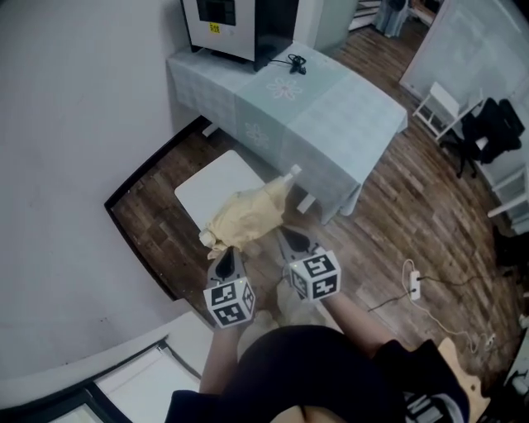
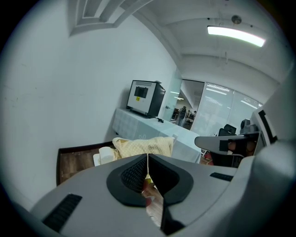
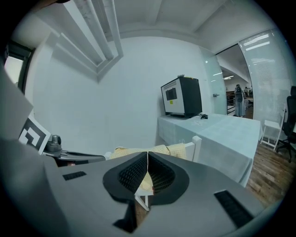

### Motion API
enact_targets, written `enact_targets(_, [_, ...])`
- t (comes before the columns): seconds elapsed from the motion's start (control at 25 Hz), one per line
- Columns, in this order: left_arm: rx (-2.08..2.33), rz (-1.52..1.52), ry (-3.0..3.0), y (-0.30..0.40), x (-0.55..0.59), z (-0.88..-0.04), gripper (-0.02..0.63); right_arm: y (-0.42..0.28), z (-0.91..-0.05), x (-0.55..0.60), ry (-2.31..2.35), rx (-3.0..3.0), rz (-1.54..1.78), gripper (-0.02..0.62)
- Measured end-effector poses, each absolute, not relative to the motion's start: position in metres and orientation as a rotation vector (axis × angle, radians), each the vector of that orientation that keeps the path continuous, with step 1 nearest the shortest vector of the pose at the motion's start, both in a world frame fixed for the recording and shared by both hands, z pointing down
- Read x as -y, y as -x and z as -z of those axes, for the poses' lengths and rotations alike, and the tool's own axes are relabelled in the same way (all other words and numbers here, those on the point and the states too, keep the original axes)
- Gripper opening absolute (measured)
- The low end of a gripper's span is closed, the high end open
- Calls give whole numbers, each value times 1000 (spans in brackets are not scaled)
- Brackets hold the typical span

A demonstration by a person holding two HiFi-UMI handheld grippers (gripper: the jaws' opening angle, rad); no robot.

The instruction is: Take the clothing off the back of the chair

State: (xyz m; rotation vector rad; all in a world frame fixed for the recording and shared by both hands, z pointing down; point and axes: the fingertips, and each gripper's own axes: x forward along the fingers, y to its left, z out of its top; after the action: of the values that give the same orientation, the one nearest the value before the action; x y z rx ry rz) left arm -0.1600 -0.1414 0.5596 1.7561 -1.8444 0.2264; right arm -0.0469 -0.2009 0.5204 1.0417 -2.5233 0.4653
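The left gripper (image 1: pixel 231 253) and right gripper (image 1: pixel 287 235) are being held shut and empty beside the yellow garment (image 1: pixel 248 216) draped on the white chair (image 1: pixel 216 188), which is being hemmed in by the wall (image 1: pixel 66 124) and the cloth-covered table (image 1: pixel 331 116).

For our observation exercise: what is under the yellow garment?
The garment lies draped over the back of a white chair. One post sticks out at its end; the rest of the back is covered.

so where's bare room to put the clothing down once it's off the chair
Bare: the table this side of the black cable; the white chair seat left of the yellow clothing; the wood floor between table and power strip. Crowded: the table's far end by the machine; tight between chair back and table.
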Motion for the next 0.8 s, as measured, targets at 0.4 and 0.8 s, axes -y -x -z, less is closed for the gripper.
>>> enact_targets(0.4, [1966, -195, -1623, 158, 162, -574, 18, 49, -551, 235, -882, 2500, -472, 24])
enact_targets(0.8, [2097, -168, -1445, 170, 168, -595, 257, 58, -578, 260, -754, 2472, -461, 235])
